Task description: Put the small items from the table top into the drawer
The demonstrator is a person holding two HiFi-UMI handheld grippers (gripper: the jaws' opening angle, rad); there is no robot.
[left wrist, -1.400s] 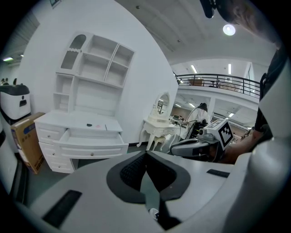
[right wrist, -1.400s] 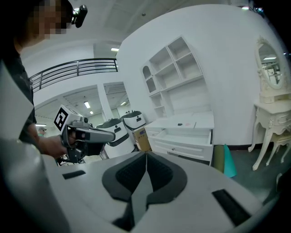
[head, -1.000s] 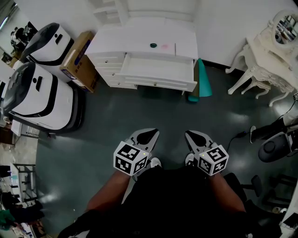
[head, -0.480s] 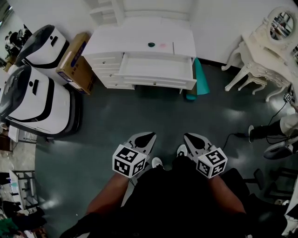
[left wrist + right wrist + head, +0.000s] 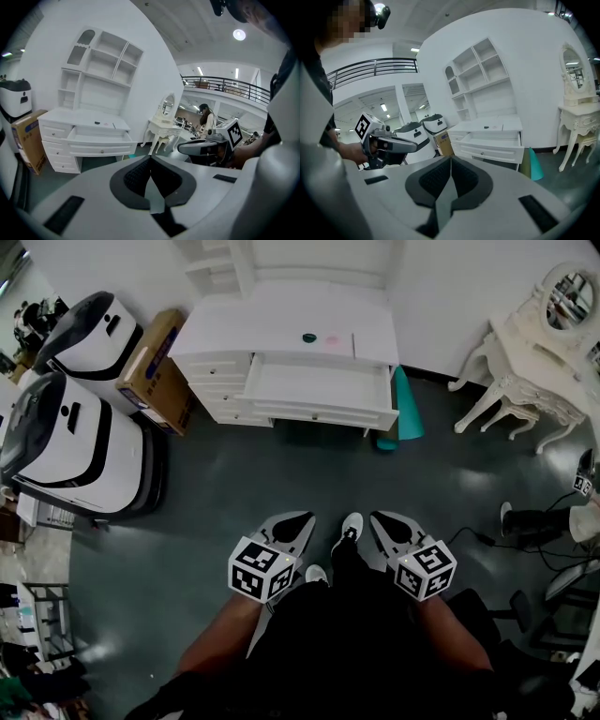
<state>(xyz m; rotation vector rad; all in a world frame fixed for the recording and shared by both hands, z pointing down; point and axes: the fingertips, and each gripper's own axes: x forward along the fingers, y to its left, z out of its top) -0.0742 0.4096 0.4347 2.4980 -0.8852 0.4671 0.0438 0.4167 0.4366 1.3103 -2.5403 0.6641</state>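
A white desk (image 5: 281, 315) stands far ahead across the floor, its wide drawer (image 5: 319, 388) pulled open. On the desk top lie a small dark round item (image 5: 308, 337) and a small pink item (image 5: 331, 337). Both show tiny in the left gripper view, the dark item (image 5: 97, 123) and the pink item (image 5: 106, 124), above the drawer (image 5: 101, 137). My left gripper (image 5: 298, 518) and right gripper (image 5: 384, 518) are held low near my body, both shut with nothing in them. In their own views the left gripper (image 5: 150, 159) and right gripper (image 5: 451, 161) have the jaws pressed together.
Two large white machines (image 5: 75, 427) and a cardboard box (image 5: 155, 357) stand left of the desk. A teal object (image 5: 407, 399) leans at its right end. A white dressing table with a mirror (image 5: 539, 362) is at the right. Dark floor (image 5: 309, 465) lies between me and the desk.
A white shoe has stepped forward between the two grippers. The view has shifted slightly. Both grippers stay shut and held in the same place.
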